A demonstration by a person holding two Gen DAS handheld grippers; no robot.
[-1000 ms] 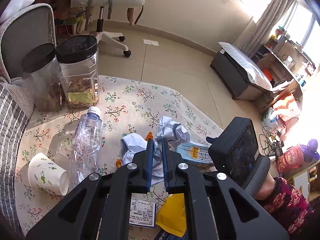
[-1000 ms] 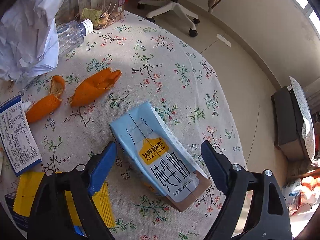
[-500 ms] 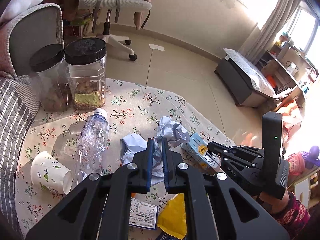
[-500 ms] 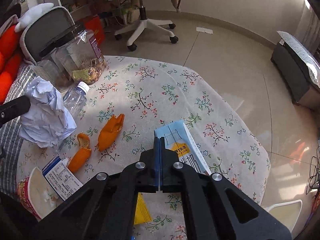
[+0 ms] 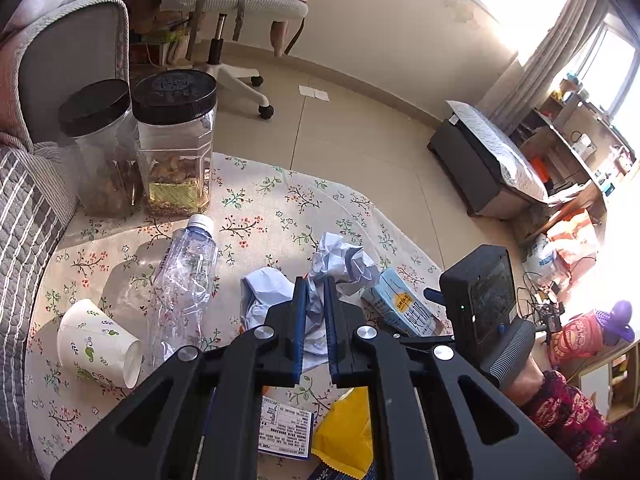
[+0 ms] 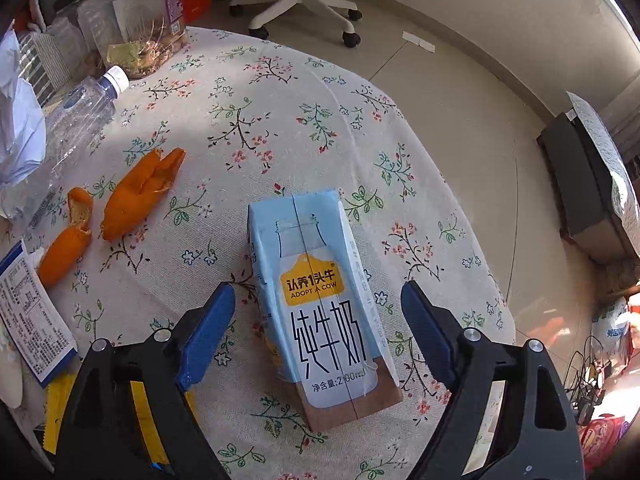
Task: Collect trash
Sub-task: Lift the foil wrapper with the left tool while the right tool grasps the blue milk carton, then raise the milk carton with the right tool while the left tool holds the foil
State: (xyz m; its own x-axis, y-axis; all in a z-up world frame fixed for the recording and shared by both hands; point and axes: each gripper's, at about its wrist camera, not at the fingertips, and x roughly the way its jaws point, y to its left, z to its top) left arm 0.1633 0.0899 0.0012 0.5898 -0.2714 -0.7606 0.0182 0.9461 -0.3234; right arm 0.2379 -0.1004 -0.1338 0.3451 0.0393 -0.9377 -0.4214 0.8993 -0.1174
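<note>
My left gripper point(image 5: 316, 288) is shut on a wad of crumpled white paper point(image 5: 340, 260), held a little above the table; the same paper shows at the left edge of the right wrist view point(image 6: 16, 132). A light-blue milk carton point(image 6: 320, 300) lies flat on the floral tablecloth point(image 6: 280, 120). My right gripper point(image 6: 318, 292) points steeply down over it, its jaws opening, one blue pad point(image 6: 212, 320) on each side of the carton with a gap to it. In the left wrist view the carton point(image 5: 404, 308) lies just right of the paper.
Two orange peels point(image 6: 140, 192) lie left of the carton. A crushed clear bottle point(image 5: 184, 280), a tipped paper cup point(image 5: 96, 344), a yellow wrapper point(image 5: 344, 432) and a printed packet point(image 5: 284, 428) lie nearby. Two black-lidded jars point(image 5: 176, 148) stand at the back. The table's edge drops to the floor on the right.
Half a second ago my right gripper was shut and higher above the table; now it is lower and open astride the carton. The left gripper still holds the paper.
</note>
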